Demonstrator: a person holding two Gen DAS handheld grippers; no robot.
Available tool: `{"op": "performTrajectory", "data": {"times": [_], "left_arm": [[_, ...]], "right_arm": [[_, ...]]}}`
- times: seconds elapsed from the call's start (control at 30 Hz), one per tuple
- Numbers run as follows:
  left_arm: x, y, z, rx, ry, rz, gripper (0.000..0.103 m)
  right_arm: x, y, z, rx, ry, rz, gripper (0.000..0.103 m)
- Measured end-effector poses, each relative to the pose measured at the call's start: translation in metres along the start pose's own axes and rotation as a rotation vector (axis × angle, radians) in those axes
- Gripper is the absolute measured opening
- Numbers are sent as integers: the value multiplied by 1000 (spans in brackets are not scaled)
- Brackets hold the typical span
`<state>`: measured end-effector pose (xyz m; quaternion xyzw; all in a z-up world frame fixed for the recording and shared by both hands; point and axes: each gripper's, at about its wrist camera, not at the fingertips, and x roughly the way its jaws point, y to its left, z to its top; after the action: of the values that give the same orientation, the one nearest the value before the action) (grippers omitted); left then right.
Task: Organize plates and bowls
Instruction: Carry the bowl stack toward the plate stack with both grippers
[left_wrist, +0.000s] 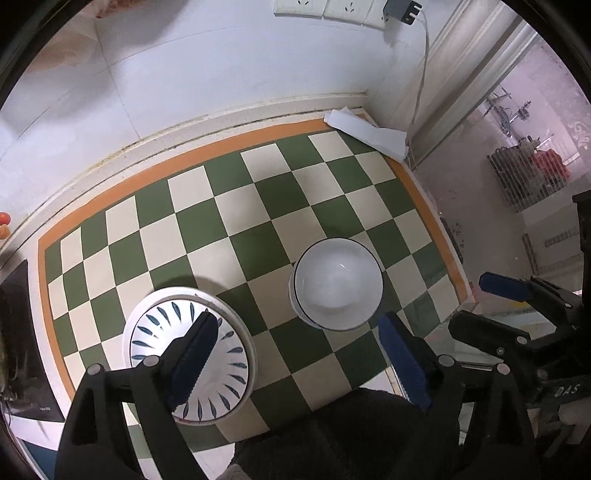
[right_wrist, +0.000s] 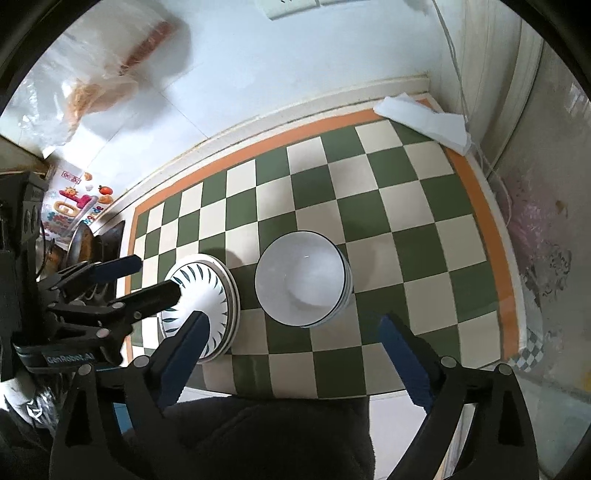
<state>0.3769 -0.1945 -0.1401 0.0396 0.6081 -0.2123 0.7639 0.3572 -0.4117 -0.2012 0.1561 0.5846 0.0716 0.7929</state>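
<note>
A stack of white plates (left_wrist: 184, 321) with blue leaf marks lies on the green and cream checkered mat (left_wrist: 229, 206), at the near left. To its right stands a stack of plain white bowls (left_wrist: 338, 284) with dark rims. My left gripper (left_wrist: 299, 317) hangs open above both stacks, nothing between its blue pads. The right gripper (left_wrist: 469, 299) shows at the right edge, also open. In the right wrist view the plates (right_wrist: 207, 295) and bowls (right_wrist: 301, 282) sit side by side below my open, empty right gripper (right_wrist: 293, 319). The left gripper (right_wrist: 158, 275) reaches over the plates' left rim.
A folded white cloth (left_wrist: 369, 134) lies at the mat's far right corner, with a cable (left_wrist: 421, 74) hanging from wall sockets above it. A clear plastic bag (right_wrist: 92, 85) hangs at the upper left. A pan (right_wrist: 79, 243) sits left of the mat. Dark fabric (left_wrist: 332, 432) lies at the near edge.
</note>
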Motion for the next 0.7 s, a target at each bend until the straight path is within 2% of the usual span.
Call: {"op": "performTrajectory", "data": {"times": [0.33, 0.57, 0.7], "left_arm": [[-5, 5, -13, -33, 14, -25, 90], [27, 11, -10, -83, 44, -33, 90], [55, 19, -2, -119, 68, -19, 89]], "right_arm": [[-2, 5, -7, -6, 6, 5, 99], [25, -7, -2, 27, 14, 12, 99], [54, -23, 3, 79, 43, 60, 99]]}}
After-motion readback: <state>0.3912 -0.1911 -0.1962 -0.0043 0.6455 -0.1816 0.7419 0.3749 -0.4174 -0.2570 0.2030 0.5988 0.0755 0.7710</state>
